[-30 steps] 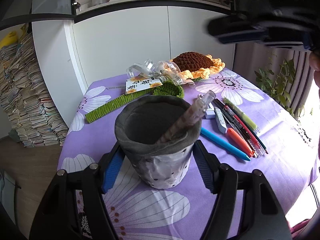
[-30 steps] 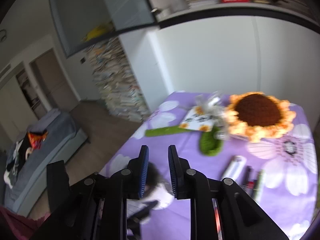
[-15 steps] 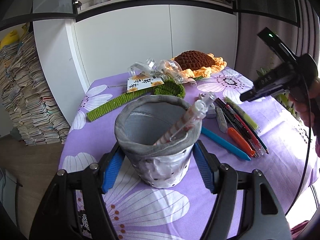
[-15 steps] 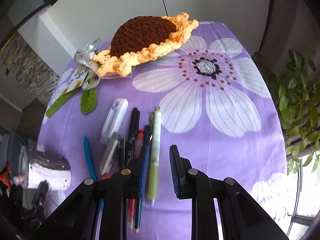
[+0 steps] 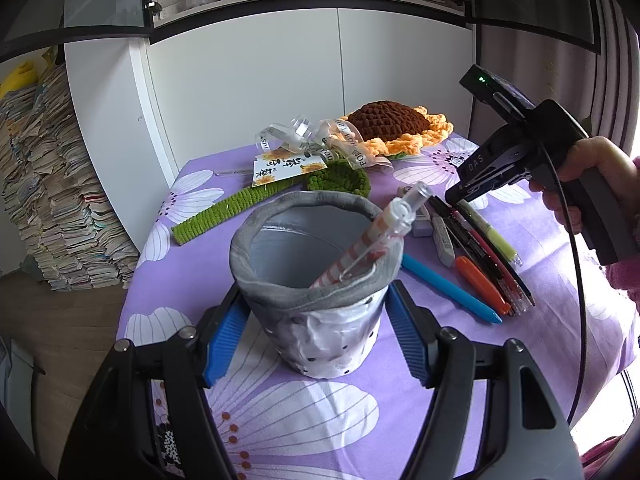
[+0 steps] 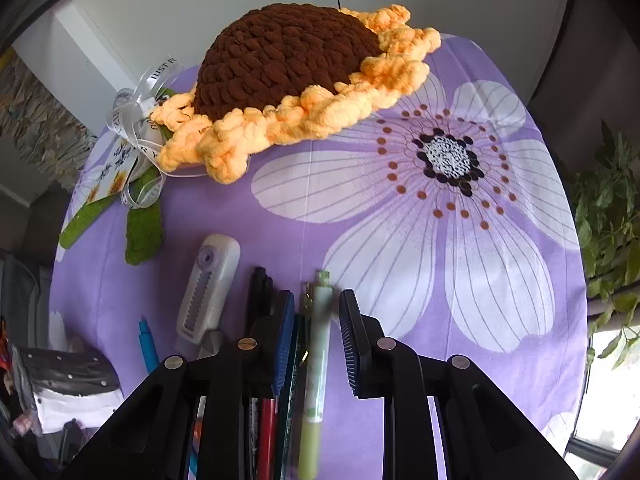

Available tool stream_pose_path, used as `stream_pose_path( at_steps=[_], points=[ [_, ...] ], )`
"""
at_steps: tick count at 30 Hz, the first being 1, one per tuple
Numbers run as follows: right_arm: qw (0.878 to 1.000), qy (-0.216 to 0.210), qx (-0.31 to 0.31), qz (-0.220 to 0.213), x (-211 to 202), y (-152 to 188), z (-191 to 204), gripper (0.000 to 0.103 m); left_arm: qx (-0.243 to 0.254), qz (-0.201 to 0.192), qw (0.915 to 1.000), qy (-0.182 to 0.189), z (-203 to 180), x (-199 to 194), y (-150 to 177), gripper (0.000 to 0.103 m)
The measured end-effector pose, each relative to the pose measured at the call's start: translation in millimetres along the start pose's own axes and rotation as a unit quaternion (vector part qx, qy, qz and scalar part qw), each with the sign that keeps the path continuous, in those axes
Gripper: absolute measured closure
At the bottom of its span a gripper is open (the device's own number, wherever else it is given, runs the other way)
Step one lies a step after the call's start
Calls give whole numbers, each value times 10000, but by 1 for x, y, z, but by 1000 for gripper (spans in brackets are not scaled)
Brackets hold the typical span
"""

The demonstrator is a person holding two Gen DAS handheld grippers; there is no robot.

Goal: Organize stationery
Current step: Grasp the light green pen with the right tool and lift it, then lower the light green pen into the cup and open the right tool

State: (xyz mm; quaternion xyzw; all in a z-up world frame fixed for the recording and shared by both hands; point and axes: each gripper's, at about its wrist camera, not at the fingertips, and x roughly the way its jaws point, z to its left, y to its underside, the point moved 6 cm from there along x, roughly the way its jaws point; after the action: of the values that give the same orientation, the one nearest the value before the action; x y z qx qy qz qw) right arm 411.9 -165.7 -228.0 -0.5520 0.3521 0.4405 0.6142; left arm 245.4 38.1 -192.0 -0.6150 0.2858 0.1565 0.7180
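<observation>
The pen holder [image 5: 316,280] is a soft grey cup with a rolled fabric rim and a crinkled white lower wall dotted with small dark studs; it stands upright on the purple floral tablecloth [image 5: 304,412]. The left gripper [image 5: 316,334] is clamped on it, one blue pad pressed to each side of its base. A pen with a clear cap and an orange-and-white checked barrel [image 5: 372,240] leans inside against the rim. To the holder's right a row of stationery lies flat on the cloth: a blue pen [image 5: 448,288], an orange pen [image 5: 480,282], dark and red pens, and a pale green pen [image 6: 318,360] at the outer edge, with a white correction tape [image 6: 208,284] beside them. The right gripper [image 6: 316,344], held in a hand [image 5: 580,184], points down over this row with its jaws parted; the green pen lies in the gap and neither pad touches it. A crocheted sunflower [image 6: 288,80] rests farther back.
</observation>
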Motion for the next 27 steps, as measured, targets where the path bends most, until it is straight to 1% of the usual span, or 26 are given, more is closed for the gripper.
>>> stream_pose_path(
  at_steps=[2,3,4,6,8,10,13,15,17,19,20,21,24,27],
  points=[
    [9998,131,-128,22,1,-2,3,82,-10,-2,10000,7,0,0,0,35],
    [9996,222,-195,27,2,-1,5,88,-15,-1,10000,11,0,0,0,35],
    [9993,273,-251,44,2,0,6,88,-21,0,10000,14,0,0,0,35],
    [9996,182,-213,-54,-4,2,10,88,-26,0,10000,21,0,0,0,35],
    [9991,116,-232,-327,-20,2,16,88,-15,-4,10000,28,0,-1,0,35],
    [9970,55,-320,-704,-51,6,21,88,-12,-11,10000,30,-1,-1,1,35],
    [9914,-191,-481,-1201,-96,14,37,88,-10,-25,10000,15,-1,-1,1,35],
    [9835,-424,-677,-1622,-130,20,53,89,8,-17,10000,-6,-2,0,1,35],
    [9721,-779,-899,-2021,-160,23,74,90,-6,4,10000,-18,-2,0,0,35],
    [9578,-1110,-1140,-2394,-187,31,96,92,-9,15,10000,-24,-2,-1,0,35],
    [9518,-1239,-1231,-2522,-198,35,101,92,-7,16,10000,-26,-2,-1,1,35],
    [9429,-1421,-1376,-2680,-209,39,114,92,-10,17,10000,-26,-2,-1,1,35],
    [9286,-1638,-1706,-2861,-224,48,139,92,-28,23,10000,-24,-1,-1,1,35],
    [9244,-1818,-1879,-2776,-222,55,157,92,-21,19,10000,-23,-1,-1,1,35]
  ],
)
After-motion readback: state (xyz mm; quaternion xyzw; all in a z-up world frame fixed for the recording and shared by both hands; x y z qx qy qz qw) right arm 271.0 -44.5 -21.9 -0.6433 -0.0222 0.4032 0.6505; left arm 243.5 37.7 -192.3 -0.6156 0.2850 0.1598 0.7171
